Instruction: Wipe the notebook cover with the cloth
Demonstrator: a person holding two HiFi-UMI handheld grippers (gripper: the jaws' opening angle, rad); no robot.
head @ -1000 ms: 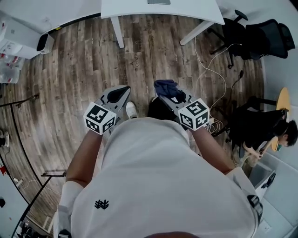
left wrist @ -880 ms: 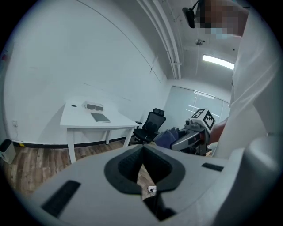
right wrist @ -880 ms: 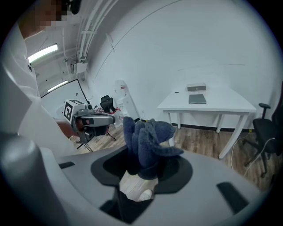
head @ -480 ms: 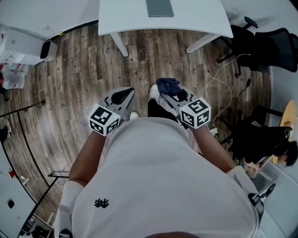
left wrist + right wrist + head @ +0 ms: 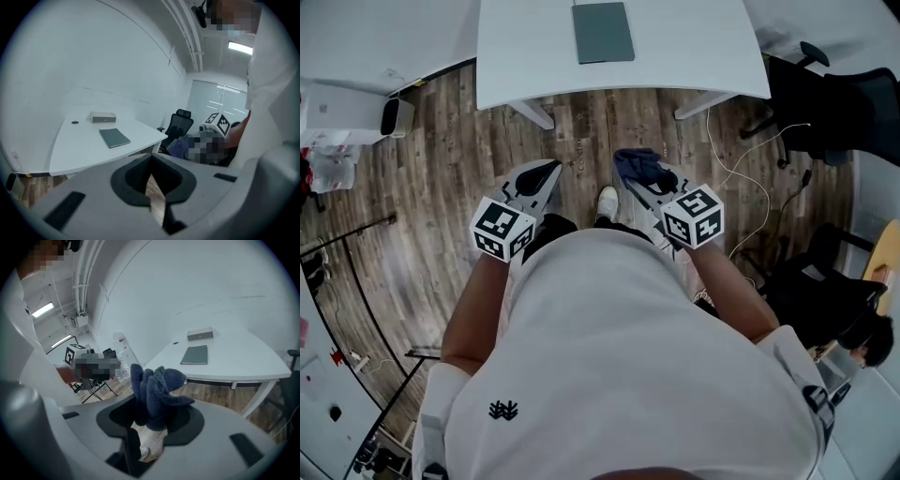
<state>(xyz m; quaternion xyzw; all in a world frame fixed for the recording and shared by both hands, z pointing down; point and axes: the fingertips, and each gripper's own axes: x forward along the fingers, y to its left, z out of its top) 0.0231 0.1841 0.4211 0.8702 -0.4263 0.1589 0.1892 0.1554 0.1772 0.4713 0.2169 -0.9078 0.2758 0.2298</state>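
A dark grey-green notebook (image 5: 603, 32) lies flat on the white table (image 5: 516, 56) ahead; it also shows in the left gripper view (image 5: 114, 138) and the right gripper view (image 5: 195, 354). Both grippers are held over the wooden floor, short of the table's near edge. My right gripper (image 5: 633, 180) is shut on a bunched dark blue cloth (image 5: 639, 167), which sticks up out of its jaws (image 5: 157, 390). My left gripper (image 5: 546, 175) is shut with nothing in it (image 5: 151, 177).
A flat grey box (image 5: 103, 117) sits on the table behind the notebook. Black office chairs (image 5: 830, 98) and loose white cables (image 5: 727, 155) are on the floor at the right. A white unit (image 5: 394, 114) and black stands are at the left. A seated person (image 5: 862, 328) is at the lower right.
The table and the notebook have come further into the head view and nearer, as the person steps towards them. Both grippers keep their hold and pose.
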